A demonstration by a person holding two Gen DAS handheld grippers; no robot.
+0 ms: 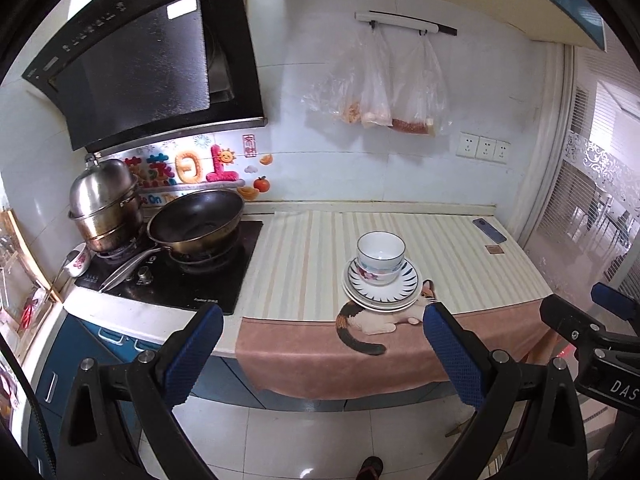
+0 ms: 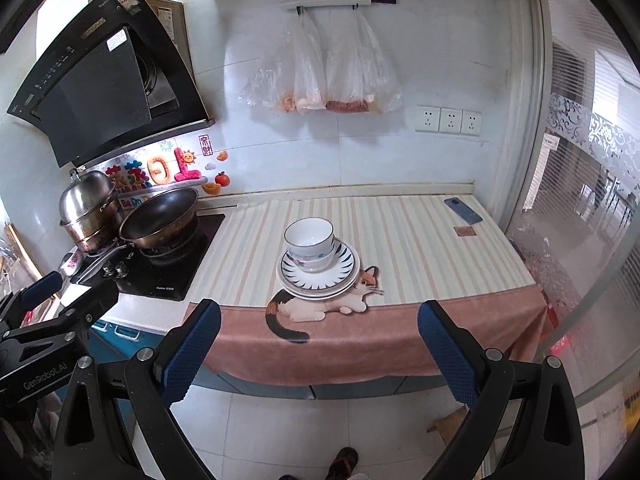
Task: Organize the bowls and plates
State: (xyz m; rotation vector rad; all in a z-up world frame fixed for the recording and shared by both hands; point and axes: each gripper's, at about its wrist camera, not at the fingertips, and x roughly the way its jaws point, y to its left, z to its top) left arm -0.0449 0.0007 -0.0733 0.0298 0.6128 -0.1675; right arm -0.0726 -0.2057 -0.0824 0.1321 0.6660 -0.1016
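Blue-padded left claw (image 1: 322, 354) and right claw (image 2: 319, 350), both spread wide and empty, hang off the tabletop (image 2: 420, 240) edge, over the floor. Ahead of both, near the front edge on a striped cloth (image 2: 256, 240), stands the stack: two nested white bowls (image 2: 309, 242) upright on plates (image 2: 319, 276), the top plate blue-rayed. It lies slightly right of the left claw's centre, nearly dead ahead of the right; neither looks clearly nearer.
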